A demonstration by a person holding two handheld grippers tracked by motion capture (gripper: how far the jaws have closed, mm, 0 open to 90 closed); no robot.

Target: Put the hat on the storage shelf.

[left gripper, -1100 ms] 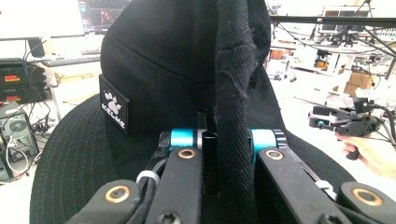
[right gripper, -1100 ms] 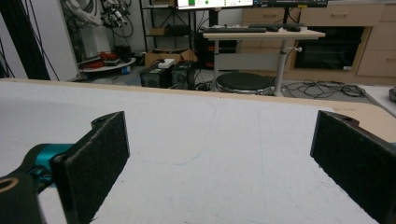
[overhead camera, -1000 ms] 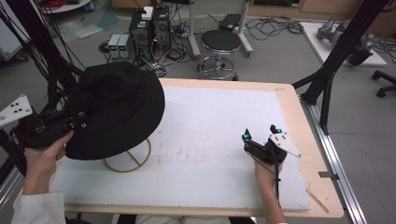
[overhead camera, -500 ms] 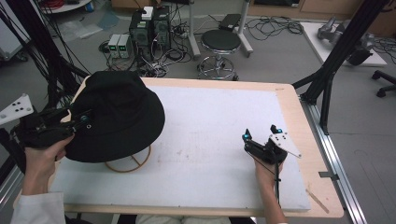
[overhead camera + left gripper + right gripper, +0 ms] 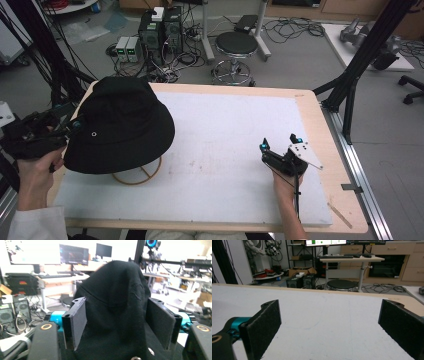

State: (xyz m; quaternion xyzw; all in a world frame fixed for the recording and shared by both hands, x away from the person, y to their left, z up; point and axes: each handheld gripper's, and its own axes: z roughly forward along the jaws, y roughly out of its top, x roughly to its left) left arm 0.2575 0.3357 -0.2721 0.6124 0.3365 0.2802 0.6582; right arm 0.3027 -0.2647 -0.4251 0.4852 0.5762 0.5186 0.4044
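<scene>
Left jaws: standing apart, having just been opening; my left gripper (image 5: 117,327) has the hat (image 5: 117,305) between its pads (image 5: 78,322), yet the cloth hangs slack there and I see no pinch on it.
Right jaws: wide apart on my right gripper (image 5: 329,325), with bare mat between them; resting on the table's right part, well apart from the hat.
Hat: black bucket hat (image 5: 120,125), crown up, seated on the stand (image 5: 137,175) at the table's left end; brim level all round as far as I can tell.
Stand: wooden ring base showing beneath the brim on the near side; upright part hidden under the crown.
Change: a second ago the hat was tilted and carried at its brim by my left gripper; now it sits squarely over the stand and the grip is let go.
Meaning: I judge the placing done; what remains is drawing my left gripper back from the brim without dragging the hat askew.
Table: wooden top (image 5: 320,125) with white mat (image 5: 230,140); nothing else upon it.
</scene>
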